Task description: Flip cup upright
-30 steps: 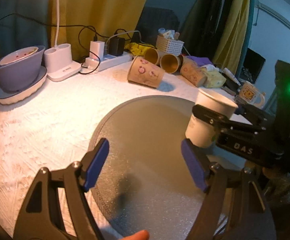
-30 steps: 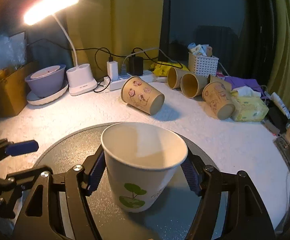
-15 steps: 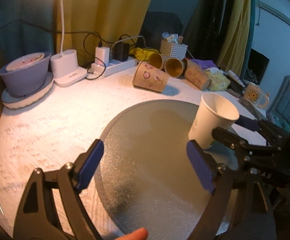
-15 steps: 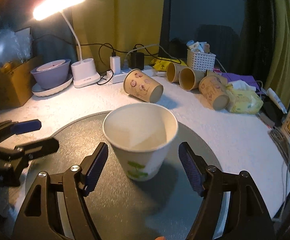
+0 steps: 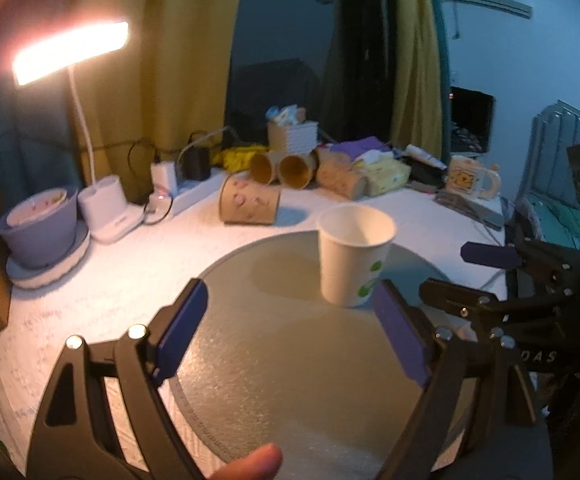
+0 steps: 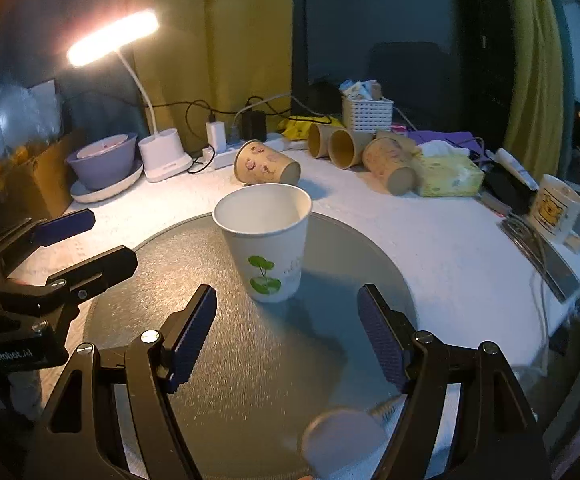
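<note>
A white paper cup [image 6: 266,242] with a green leaf print stands upright, mouth up, on the round grey mat [image 6: 218,364]. It also shows in the left wrist view [image 5: 352,254], on the mat [image 5: 290,372]. My right gripper [image 6: 288,330] is open and empty, a short way in front of the cup and not touching it; it appears at the right of the left wrist view [image 5: 466,276]. My left gripper [image 5: 290,330] is open and empty, near the cup's left side; it appears at the left of the right wrist view [image 6: 90,238].
A brown patterned cup [image 6: 264,164] lies on its side behind the mat. More brown cups [image 6: 342,146] lie by a white basket [image 6: 366,110]. A lit desk lamp [image 6: 162,152], a purple bowl [image 6: 102,162], a power strip, a tissue pack [image 6: 448,174] and a mug [image 6: 558,210] ring the white table.
My right gripper opened, let go of the white cup and drew back from it. The cup now stands free on the mat. My left gripper pulled back and tilted up.
</note>
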`<action>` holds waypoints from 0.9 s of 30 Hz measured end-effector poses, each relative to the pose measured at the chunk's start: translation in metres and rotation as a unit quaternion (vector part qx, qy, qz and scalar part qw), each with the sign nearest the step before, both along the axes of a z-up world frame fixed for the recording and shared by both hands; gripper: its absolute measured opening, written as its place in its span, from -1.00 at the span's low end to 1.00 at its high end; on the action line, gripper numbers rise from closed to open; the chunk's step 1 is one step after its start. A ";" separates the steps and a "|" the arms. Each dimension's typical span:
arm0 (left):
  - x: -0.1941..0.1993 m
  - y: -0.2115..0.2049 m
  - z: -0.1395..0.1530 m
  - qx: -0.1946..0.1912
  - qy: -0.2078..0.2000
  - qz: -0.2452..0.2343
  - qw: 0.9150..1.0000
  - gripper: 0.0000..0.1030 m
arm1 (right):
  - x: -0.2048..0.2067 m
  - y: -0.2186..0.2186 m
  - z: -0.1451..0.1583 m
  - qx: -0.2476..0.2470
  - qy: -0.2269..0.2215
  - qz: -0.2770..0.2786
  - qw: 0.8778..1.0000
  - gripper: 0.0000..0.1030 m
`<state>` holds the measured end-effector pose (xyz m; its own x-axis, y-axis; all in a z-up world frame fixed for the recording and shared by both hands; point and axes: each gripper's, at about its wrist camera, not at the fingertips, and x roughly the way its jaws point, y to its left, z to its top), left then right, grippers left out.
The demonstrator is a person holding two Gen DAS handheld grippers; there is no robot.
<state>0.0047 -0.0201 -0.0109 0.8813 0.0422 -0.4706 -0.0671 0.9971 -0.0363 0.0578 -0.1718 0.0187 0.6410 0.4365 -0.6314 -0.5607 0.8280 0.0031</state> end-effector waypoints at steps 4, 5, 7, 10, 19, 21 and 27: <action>-0.007 -0.006 0.006 0.010 -0.025 -0.005 1.000 0.67 | -0.010 -0.007 0.006 -0.002 -0.004 -0.012 1.000 0.47; -0.008 -0.006 0.007 0.011 -0.028 -0.005 1.000 0.67 | -0.013 -0.010 0.008 -0.003 -0.007 -0.016 1.000 0.47; -0.012 -0.007 0.009 0.011 -0.039 -0.007 0.999 0.67 | -0.018 -0.012 0.010 -0.003 -0.012 -0.019 1.000 0.47; -0.017 -0.008 0.013 0.013 -0.058 -0.011 0.998 0.67 | -0.021 -0.016 0.013 0.000 -0.016 -0.022 1.000 0.47; -0.036 -0.017 0.025 0.028 -0.113 -0.023 0.993 0.67 | -0.029 -0.024 0.029 0.010 -0.053 -0.029 0.998 0.47; -0.038 -0.018 0.027 0.030 -0.120 -0.024 0.992 0.67 | -0.032 -0.025 0.033 0.010 -0.067 -0.034 0.997 0.47; -0.045 -0.021 0.032 0.032 -0.139 -0.026 0.989 0.67 | -0.041 -0.025 0.041 0.011 -0.089 -0.034 0.995 0.47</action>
<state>-0.0402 -0.0409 0.0208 0.9780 0.0147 -0.2083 -0.0112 0.9998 0.0179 0.0169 -0.1970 0.0596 0.7705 0.3998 -0.4965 -0.4959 0.8653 -0.0728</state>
